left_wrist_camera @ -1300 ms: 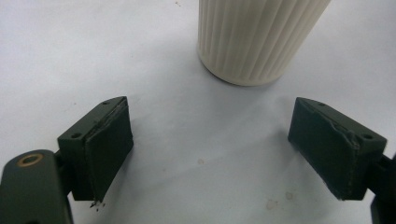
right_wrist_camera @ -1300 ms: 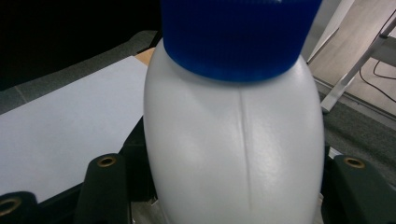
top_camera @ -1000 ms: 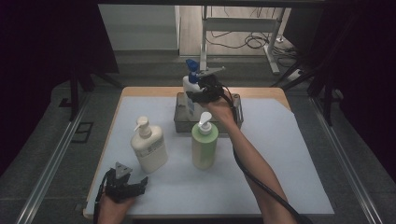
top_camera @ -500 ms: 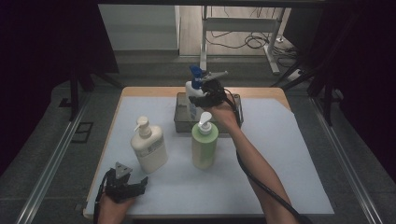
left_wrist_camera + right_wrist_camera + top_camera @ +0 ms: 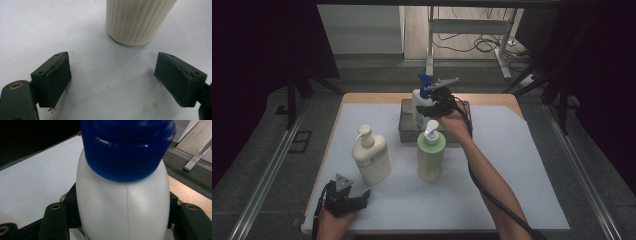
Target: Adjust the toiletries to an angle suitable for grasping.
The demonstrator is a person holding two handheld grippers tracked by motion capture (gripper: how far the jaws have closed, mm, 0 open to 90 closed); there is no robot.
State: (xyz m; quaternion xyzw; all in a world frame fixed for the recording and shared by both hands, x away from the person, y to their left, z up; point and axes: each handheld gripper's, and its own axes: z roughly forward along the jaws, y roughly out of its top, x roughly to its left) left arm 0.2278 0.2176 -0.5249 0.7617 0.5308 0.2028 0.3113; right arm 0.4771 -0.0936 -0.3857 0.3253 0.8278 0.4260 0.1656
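Right gripper (image 5: pixel 432 107): arm extended forward, jaws clamped on the white bottle (image 5: pixel 122 207). Left gripper (image 5: pixel 357 199): resting low at near edge, jaws spread wide, nothing between.

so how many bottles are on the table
3: a cream pump bottle front left, a green pump bottle mid-table, and a white blue-capped spray bottle held by the right gripper at the grey basket. None looks hidden.
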